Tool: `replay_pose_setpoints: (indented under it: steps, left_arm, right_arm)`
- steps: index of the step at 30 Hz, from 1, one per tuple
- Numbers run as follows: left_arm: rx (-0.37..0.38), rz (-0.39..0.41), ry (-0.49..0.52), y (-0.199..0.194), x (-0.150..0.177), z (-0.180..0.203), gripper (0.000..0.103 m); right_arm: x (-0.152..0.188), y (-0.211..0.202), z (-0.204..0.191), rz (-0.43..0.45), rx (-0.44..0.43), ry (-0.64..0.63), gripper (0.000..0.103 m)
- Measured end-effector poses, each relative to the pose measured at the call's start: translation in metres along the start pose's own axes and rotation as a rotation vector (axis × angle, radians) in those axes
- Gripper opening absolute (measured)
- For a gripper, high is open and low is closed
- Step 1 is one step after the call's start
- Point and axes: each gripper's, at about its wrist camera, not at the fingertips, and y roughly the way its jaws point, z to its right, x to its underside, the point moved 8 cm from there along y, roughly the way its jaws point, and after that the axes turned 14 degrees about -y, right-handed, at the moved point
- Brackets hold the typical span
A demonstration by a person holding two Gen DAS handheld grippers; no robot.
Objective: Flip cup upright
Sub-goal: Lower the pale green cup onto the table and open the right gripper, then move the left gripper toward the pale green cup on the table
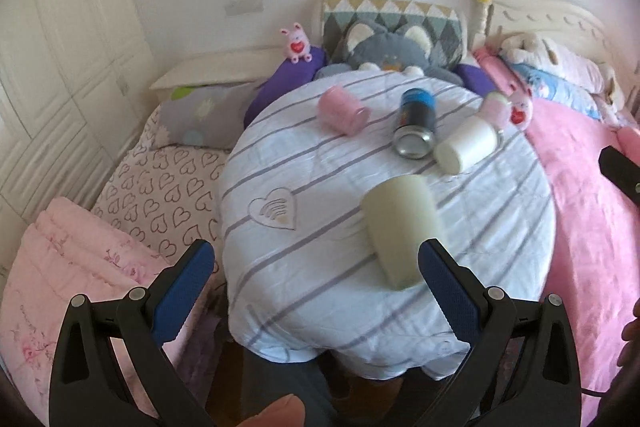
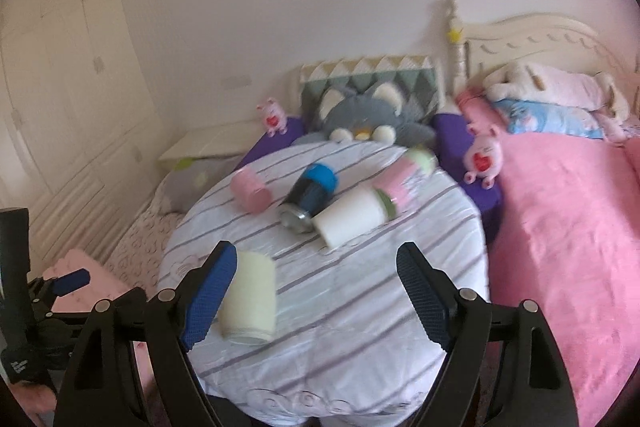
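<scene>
A cream cup point(image 1: 398, 227) lies on its side near the front of a round table with a striped white cloth point(image 1: 304, 267). It also shows in the right wrist view point(image 2: 250, 297). My left gripper point(image 1: 316, 287) is open and empty, its right finger beside the cup. My right gripper point(image 2: 316, 291) is open and empty, its left finger just in front of the cup. Further back lie a pink cup point(image 1: 343, 109), a dark blue-capped can point(image 1: 416, 123) and a white cup point(image 1: 466, 145), all on their sides.
A pink and white bottle point(image 2: 402, 179) lies behind the white cup. Plush toys and pillows point(image 1: 384, 47) crowd the table's far edge. A pink bed point(image 2: 560, 227) is to the right and a heart-patterned mattress point(image 1: 160, 195) to the left. The left gripper shows in the right wrist view point(image 2: 60, 287).
</scene>
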Motion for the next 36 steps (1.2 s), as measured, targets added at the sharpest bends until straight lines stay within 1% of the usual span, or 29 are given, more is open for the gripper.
replay_pose_setpoints:
  steps: [6,14,19,36]
  left_arm:
    - [0.017,0.018,0.011,-0.019,0.005,0.019,0.103]
    - [0.004,0.026,0.028,-0.029,0.010,0.027,0.103]
    - [0.000,0.043,0.037,-0.038,0.010,0.028,0.103]
    - [0.001,0.044,0.034,-0.039,0.011,0.028,0.103]
  right_arm:
    - [0.006,-0.021,0.019,0.017,0.010,0.012,0.083]
    - [0.009,-0.036,0.027,0.044,0.002,0.015,0.083]
    - [0.009,-0.037,0.028,0.048,-0.008,0.020,0.083]
    - [0.011,-0.037,0.021,0.042,-0.033,0.018,0.083]
